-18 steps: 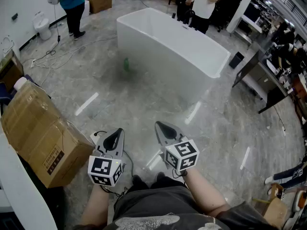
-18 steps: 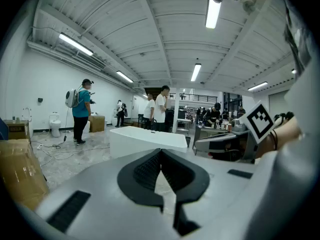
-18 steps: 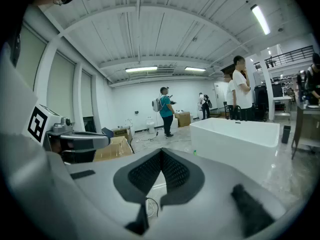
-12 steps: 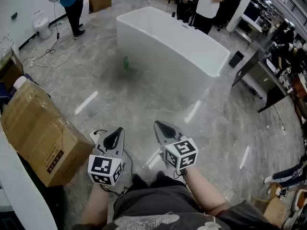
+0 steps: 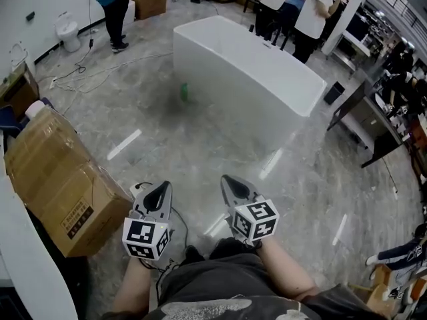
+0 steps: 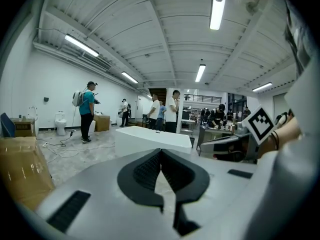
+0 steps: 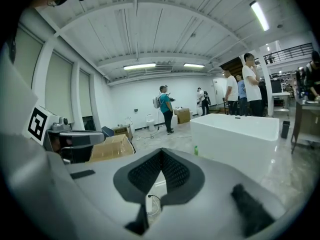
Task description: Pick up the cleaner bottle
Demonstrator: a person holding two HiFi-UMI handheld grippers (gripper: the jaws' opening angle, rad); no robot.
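The cleaner bottle is small and green and stands far ahead on the grey floor, just left of a white bathtub. The right gripper view shows the bottle against the tub's side. My left gripper and right gripper hang side by side low in the head view, well short of the bottle. Both point forward and slightly down. The left gripper's jaws meet at the tips with nothing between them. The right gripper's jaws are also closed on nothing.
A large cardboard box stands close on the left. Cables trail across the floor beyond it, and a white cord lies below my left gripper. Several people stand behind the tub, one near a toilet. Dark desks line the right.
The head view has shifted a little, so the tub and bottle sit slightly lower and to the right. Both grippers stay shut and side by side.
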